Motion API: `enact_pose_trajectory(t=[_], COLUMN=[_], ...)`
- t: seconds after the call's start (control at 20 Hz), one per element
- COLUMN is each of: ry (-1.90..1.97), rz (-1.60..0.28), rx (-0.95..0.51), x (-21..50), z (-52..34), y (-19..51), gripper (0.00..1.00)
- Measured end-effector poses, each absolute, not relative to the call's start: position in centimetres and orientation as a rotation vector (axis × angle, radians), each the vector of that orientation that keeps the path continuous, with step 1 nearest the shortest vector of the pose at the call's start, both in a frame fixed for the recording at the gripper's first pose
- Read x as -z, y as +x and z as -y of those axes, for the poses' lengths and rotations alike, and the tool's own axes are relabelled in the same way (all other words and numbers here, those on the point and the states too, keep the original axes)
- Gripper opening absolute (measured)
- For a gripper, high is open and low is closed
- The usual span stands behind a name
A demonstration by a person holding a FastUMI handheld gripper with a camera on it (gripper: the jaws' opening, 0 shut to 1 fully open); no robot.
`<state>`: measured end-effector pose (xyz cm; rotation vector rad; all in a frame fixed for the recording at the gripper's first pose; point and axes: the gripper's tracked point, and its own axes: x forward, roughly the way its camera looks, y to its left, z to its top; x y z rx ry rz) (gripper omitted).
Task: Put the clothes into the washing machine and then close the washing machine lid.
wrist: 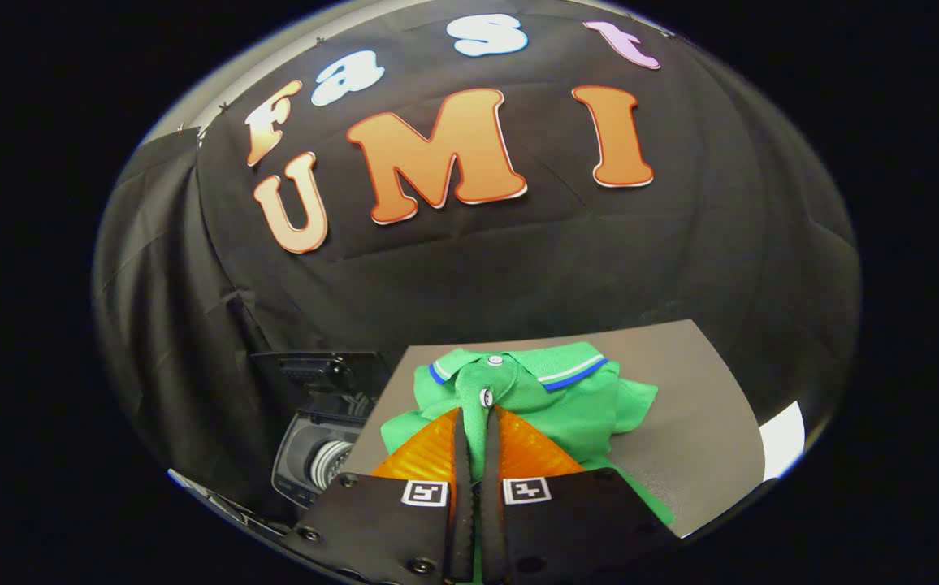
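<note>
Grey tabletop (705,422) carries the folded green polo shirt (575,406), with the washing machine (315,455) open beside it. My gripper (476,422) pinches the shirt's placket, both fingers clamped on the cloth.

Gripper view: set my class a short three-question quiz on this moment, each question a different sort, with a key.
1. True or false: the claw is closed on fabric of the folded green polo shirt.
2. The shirt lies on: A) a grey tabletop B) a wire basket C) the floor.
3. Fill in: the open-lidded washing machine sits beside and ____ the tabletop.

Key: 1 true, the fingers pinch the shirt's button placket; 2 A; 3 below.
</note>
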<state>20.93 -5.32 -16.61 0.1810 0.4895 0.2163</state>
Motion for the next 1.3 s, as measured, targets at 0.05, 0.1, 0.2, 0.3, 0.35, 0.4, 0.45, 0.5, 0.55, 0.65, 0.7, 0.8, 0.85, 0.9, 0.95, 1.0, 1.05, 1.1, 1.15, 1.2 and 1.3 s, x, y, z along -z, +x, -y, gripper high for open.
enact_pose_trajectory(t=[0.05,0.1,0.2,0.3,0.35,0.4,0.45,0.5,0.55,0.65,0.7,0.8,0.85,0.9,0.95,1.0,1.05,1.1,1.15,1.2,1.3], ry=[0.183,0.190,0.200,0.199,0.197,0.194,0.192,0.190,0.192,0.188,0.187,0.194,0.194,0.194,0.196,0.198,0.199,0.200,0.203,0.205,0.217], rz=[-0.482,-0.474,-0.441,-0.413,-0.404,-0.393,-0.377,-0.366,-0.353,-0.343,-0.340,-0.330,-0.327,-0.327,-0.330,-0.334,-0.343,-0.351,-0.359,-0.378,-0.416], rx=[-0.218,-0.209,-0.188,-0.164,-0.153,-0.147,-0.142,-0.141,-0.143,-0.155,-0.165,-0.191,-0.204,-0.216,-0.231,-0.246,-0.263,-0.279,-0.297,-0.317,-0.344], x=[16.3,16.1,15.0,13.5,12.8,12.1,11.3,10.6,9.8,8.8,8.4,7.4,7.0,7.0,7.0,7.2,7.6,8.2,8.9,9.9,12.4], z=[4.7,4.3,3.2,1.7,0.9,-0.1,-1.2,-2.3,-3.6,-6.1,-7.3,-10.0,-11.5,-13.0,-14.4,-15.9,-17.4,-18.8,-20.3,-21.9,-24.5], y=[20.8,20.6,19.9,19.5,19.2,18.8,18.6,18.2,18.0,17.4,17.2,16.8,16.8,16.8,16.7,16.6,16.6,16.5,16.6,16.6,16.6], gripper=[0.12,0.12,0.12,0.11,0.11,0.11,0.11,0.11,0.11,0.11,0.11,0.11,0.12,0.12,0.11,0.11,0.11,0.11,0.11,0.11,0.11])
